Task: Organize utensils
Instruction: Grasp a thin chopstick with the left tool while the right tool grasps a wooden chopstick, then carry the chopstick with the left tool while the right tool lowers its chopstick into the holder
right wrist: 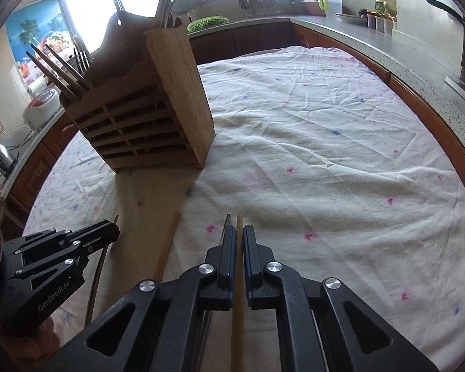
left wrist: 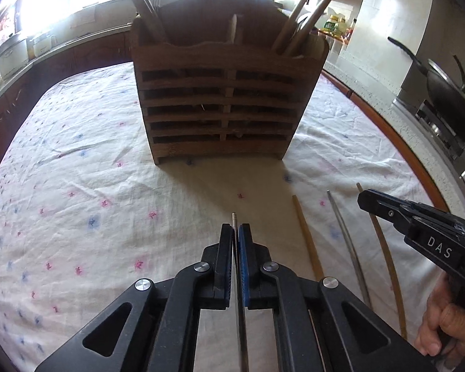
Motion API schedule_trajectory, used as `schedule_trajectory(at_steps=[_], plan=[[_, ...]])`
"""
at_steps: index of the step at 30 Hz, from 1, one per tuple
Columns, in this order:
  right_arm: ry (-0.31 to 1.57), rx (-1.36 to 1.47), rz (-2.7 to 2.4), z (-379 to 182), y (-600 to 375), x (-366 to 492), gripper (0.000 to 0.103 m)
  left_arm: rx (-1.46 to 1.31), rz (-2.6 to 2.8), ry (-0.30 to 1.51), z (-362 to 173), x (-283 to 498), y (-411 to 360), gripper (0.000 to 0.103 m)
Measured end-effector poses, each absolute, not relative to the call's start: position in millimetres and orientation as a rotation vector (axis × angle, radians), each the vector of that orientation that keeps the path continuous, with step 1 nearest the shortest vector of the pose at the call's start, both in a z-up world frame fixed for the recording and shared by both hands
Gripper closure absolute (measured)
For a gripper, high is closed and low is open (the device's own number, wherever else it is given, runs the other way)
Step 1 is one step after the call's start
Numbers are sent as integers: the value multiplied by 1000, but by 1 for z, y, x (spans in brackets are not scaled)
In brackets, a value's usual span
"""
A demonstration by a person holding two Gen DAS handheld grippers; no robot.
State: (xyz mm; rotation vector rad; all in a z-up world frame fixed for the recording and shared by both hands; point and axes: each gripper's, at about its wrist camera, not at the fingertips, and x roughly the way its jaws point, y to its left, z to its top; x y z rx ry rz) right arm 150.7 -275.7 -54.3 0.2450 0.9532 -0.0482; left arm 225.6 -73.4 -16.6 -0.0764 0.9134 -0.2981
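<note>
While L fingers (left wrist: pixel 229 245) pinch metal chopstick (left wrist: pixel 233 217), R fingers (right wrist: pixel 231 245) pinch wooden chopstick (right wrist: pixel 239 226).

Blown-out window backlight — fisheye edges

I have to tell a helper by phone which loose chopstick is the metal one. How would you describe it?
Start at the slatted wooden holder on the flowered tablecloth, then look near and right, where three sticks lie loose. The metal chopstick is the middle one, thin and silver-grey between two tan wooden ones.
</note>
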Motion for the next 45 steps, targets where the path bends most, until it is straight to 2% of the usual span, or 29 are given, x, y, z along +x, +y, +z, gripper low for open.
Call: schedule_trajectory(at_steps=[11,19,45], plan=[[706,292,45,52,-266,98,98,-220,-362,715,64,154,-8,100],[593,280,75,96,-258,82,98,-253,-363,607,97,109,23,100],[520,262,84,119,-258,94,98,-251,-341,490,131,117,35,100]])
